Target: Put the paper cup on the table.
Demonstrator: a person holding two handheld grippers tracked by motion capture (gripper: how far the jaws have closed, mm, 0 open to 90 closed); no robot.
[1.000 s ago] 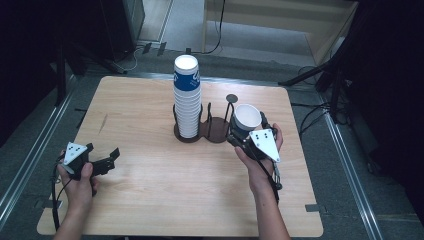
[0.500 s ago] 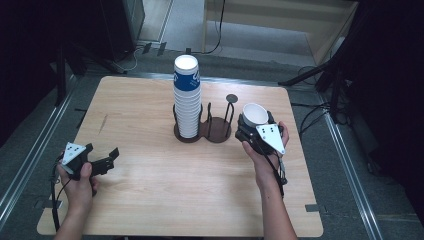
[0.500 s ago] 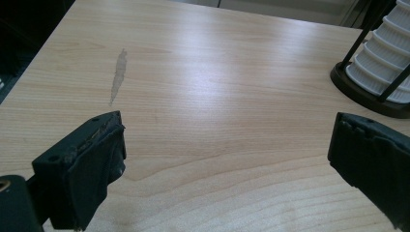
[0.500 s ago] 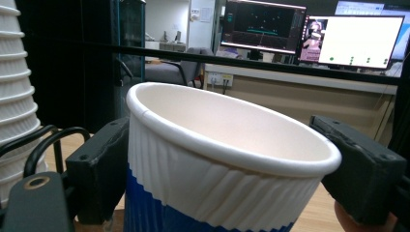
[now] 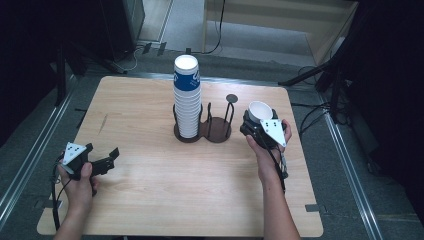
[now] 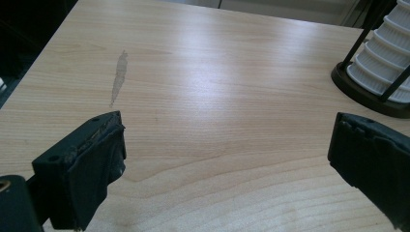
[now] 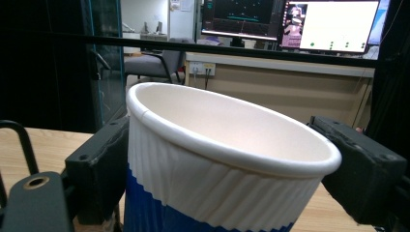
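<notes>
Right claw (image 5: 256, 121) clamps a white-rimmed, ribbed, blue-bottomed paper cup (image 7: 217, 164).

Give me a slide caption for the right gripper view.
Right tongs clamp a blue-and-white ribbed paper cup, tilted, above the wooden table.

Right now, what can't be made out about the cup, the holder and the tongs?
- Paper cup: its base, cut off by the bottom edge of the right gripper view and hidden by the right tongs in the high view.
- Cup stack: its top, cut off at the left gripper view's edge.
- Logo on the top cup: too small in the high view.
- Cup holder: the base under the stack, hidden by the cups.
</notes>
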